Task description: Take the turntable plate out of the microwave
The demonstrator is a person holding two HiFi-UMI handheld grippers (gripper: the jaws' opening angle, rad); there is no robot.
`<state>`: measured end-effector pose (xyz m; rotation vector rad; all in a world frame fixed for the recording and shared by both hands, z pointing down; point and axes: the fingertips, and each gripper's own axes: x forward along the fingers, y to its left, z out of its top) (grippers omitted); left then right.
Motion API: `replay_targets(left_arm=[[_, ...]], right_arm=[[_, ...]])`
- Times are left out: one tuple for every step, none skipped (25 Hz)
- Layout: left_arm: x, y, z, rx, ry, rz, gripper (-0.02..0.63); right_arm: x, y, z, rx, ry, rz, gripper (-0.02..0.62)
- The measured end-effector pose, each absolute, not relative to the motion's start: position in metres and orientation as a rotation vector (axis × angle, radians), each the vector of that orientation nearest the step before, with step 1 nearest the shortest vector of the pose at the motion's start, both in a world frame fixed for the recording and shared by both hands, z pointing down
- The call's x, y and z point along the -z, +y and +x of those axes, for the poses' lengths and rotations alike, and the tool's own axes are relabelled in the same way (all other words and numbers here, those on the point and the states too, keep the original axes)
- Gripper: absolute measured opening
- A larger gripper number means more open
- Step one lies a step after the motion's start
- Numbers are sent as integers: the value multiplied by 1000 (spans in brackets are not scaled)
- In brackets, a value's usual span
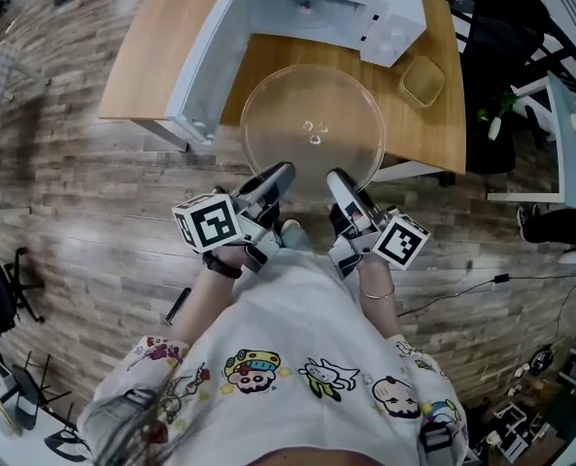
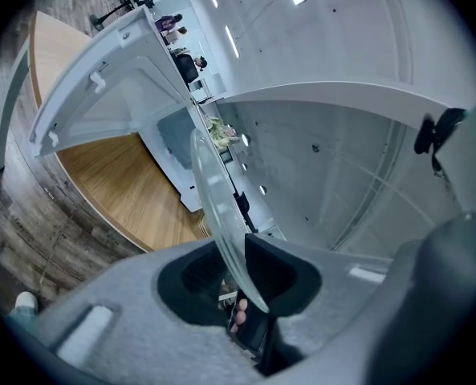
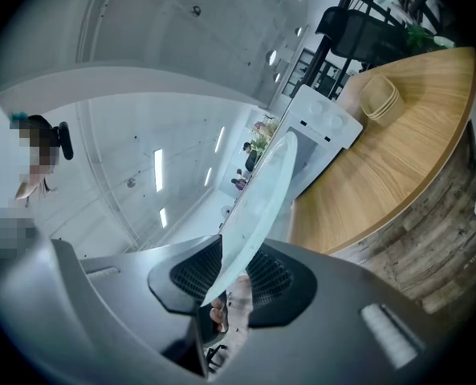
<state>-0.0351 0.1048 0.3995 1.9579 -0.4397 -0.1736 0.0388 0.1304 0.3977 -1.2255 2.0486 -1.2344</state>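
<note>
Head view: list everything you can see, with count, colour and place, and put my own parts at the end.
turntable plate: one, clear glass, in front of the microwave, over the table's front edge
microwave: one, white, on the table, door open
table: one, light wood, top of view
container: one, yellowish, on the table right of the microwave
floor: one, grey-brown planks, around the table
left hand-held gripper: one, grey and black, closed on the turntable plate's near rim
right hand-held gripper: one, grey and black, closed on the same rim
shirt: one, white with cartoon prints, bottom of view
</note>
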Motion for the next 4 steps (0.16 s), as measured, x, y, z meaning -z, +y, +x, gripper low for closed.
replay_targets(left_arm=[[-399,105,-35,175,-441,1960,64],[-399,106,-34,177,-441,1961,64],[-398,107,-34,179,-441,1962,65],[-397,107,-33,182,-442,1964,64]], right_arm=[[-398,131,39,1232,2053,-1227,106],[-397,131,40,1231,2056,-1226,107],[-397,132,40,1229,2058,-1222,106],[-396,133,39,1228,2059,-1216,107]])
